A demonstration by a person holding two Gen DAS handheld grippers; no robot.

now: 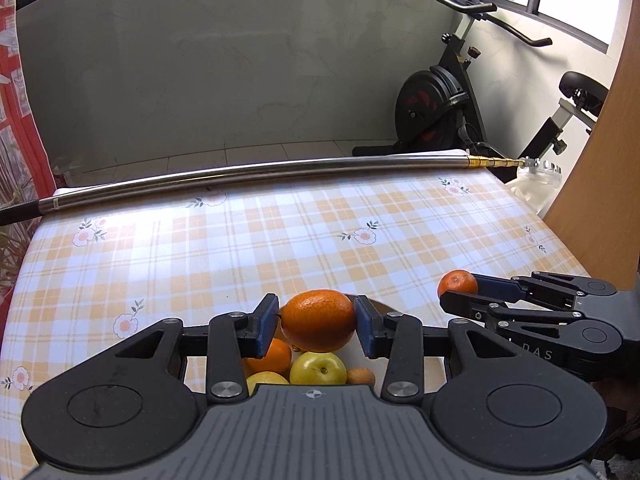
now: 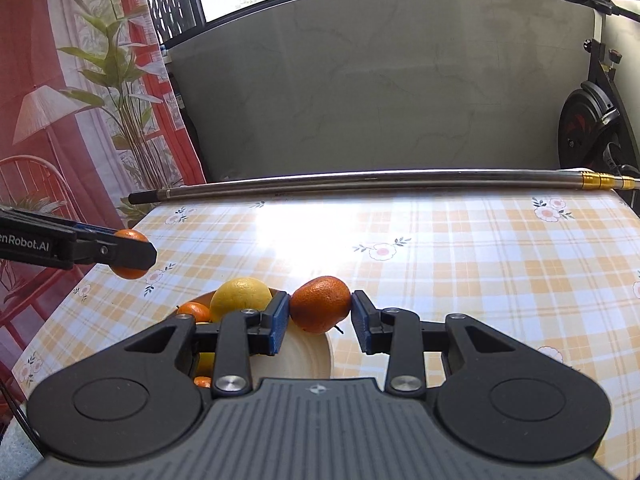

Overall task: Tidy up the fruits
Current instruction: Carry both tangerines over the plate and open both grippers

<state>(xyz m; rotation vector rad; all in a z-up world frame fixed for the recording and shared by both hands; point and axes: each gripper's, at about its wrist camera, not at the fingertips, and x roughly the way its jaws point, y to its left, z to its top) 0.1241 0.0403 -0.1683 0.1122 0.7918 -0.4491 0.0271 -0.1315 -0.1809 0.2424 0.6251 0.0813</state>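
A large orange (image 1: 318, 320) is held clear of the pile, clamped at its sides between blue pads. A smaller tangerine (image 2: 320, 303), dimpled and showing a dark stem, is likewise held aloft above a pale bowl (image 2: 304, 356). In the bowl are seen a yellow lemon (image 2: 241, 295), a yellow-green apple (image 1: 318, 368) with its stem pit upward, and several small oranges (image 1: 271, 356), packed together.

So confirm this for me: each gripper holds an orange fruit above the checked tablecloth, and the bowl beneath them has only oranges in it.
Not quite. The left gripper and right gripper do each hold an orange fruit over the checked tablecloth, but the pale round bowl also contains a yellow lemon and a yellow-green apple; the left wrist view shows both.
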